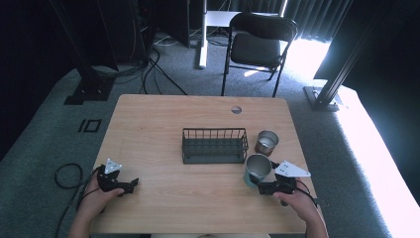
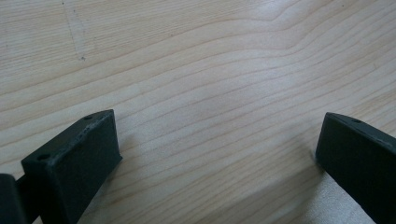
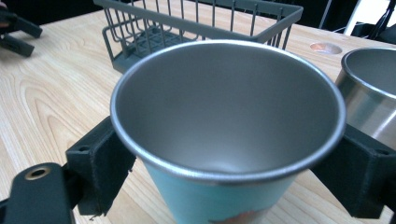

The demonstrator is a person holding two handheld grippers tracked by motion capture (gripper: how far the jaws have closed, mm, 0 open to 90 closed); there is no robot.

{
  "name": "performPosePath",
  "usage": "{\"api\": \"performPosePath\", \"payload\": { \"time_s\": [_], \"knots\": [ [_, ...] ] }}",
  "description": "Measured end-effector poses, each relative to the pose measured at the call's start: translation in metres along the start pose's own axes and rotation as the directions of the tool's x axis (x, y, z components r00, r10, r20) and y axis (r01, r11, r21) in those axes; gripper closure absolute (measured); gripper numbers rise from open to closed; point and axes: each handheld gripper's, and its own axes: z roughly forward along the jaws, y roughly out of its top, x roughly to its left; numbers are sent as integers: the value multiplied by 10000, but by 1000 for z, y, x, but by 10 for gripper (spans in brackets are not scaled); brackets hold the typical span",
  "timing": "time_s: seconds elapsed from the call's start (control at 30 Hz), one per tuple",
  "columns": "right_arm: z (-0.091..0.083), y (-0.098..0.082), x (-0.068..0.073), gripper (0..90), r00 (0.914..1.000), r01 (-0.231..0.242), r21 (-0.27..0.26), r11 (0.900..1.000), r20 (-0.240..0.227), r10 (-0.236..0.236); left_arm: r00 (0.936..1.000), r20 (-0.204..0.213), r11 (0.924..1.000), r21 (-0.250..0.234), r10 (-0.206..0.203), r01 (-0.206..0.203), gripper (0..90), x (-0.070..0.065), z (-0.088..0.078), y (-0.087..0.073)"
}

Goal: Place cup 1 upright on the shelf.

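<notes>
A steel cup with a teal outside [image 1: 258,167] [image 3: 229,107] stands upright and empty at the right of the wooden table [image 1: 163,119]. My right gripper [image 1: 256,181] [image 3: 229,158] is shut on it, one black jaw pressed against each side below the rim. My left gripper [image 1: 130,185] [image 2: 219,154] rests low over bare wood near the front left, open, with nothing between its jaws. It also appears far off as the left gripper [image 3: 14,30] in the right gripper view.
A dark wire rack [image 1: 214,145] [image 3: 187,23] sits empty at the table's middle. A second bare steel cup [image 1: 267,142] [image 3: 373,93] stands just behind the teal one, close to the rack's right end. A round cable hole [image 1: 236,109] lies at the far edge; a black chair [image 1: 257,44] stands beyond.
</notes>
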Motion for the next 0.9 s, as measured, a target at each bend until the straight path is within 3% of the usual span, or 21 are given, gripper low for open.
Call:
{"api": "performPosePath", "payload": {
  "time_s": [0.47, 0.6, 0.9],
  "knots": [
    [5, 3, 2, 122, 9999, 79, -150, 9999, 127, -77, 10000, 1, 10000, 0, 4, -4, 3, 0, 0, 0],
    [5, 6, 2, 125, 9995, -227, -129, 9997, 229, 230, 10000, 1, 10000, -1, 2, -2, 3, 0, 0, 0],
    [-1, 16, 1, 125, 9989, -310, -400, 9987, 343, 324, 10000, -14, 10000, -1, 13, -13, 3, 0, 0, 0]
  ]
}}
